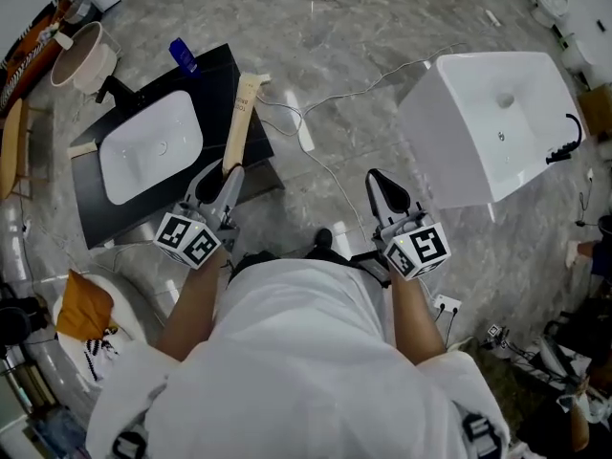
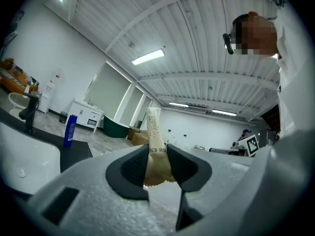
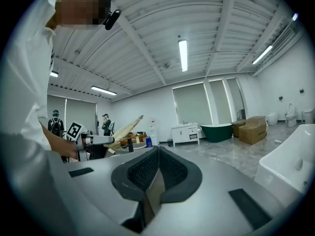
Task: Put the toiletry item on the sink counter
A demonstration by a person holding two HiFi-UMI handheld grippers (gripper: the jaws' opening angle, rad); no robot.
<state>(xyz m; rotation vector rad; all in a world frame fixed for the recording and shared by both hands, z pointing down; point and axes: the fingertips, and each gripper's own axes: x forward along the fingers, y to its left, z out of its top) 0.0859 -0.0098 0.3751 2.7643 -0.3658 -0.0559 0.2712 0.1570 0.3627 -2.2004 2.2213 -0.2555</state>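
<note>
The toiletry item is a long beige tube [image 1: 239, 122] with a crimped end. My left gripper [image 1: 229, 172] is shut on the lower part of the tube [image 2: 155, 136], and the pads [image 2: 133, 168] press its sides. In the head view the tube points away from me and its far end hangs over the right edge of the black sink counter [image 1: 225, 65]. A white basin [image 1: 148, 146] is set into that counter. My right gripper [image 1: 382, 187] is lower right of it, shut [image 3: 156, 173] with nothing between the jaws. The tube [image 3: 123, 130] also shows in the right gripper view.
A blue bottle [image 1: 183, 55] and a black faucet [image 1: 120, 89] stand on the counter's far side. A pale bowl [image 1: 81, 55] sits at its far left corner. A loose white sink [image 1: 488, 127] lies on the floor at the right. Cables [image 1: 325, 103] run across the marble floor between them.
</note>
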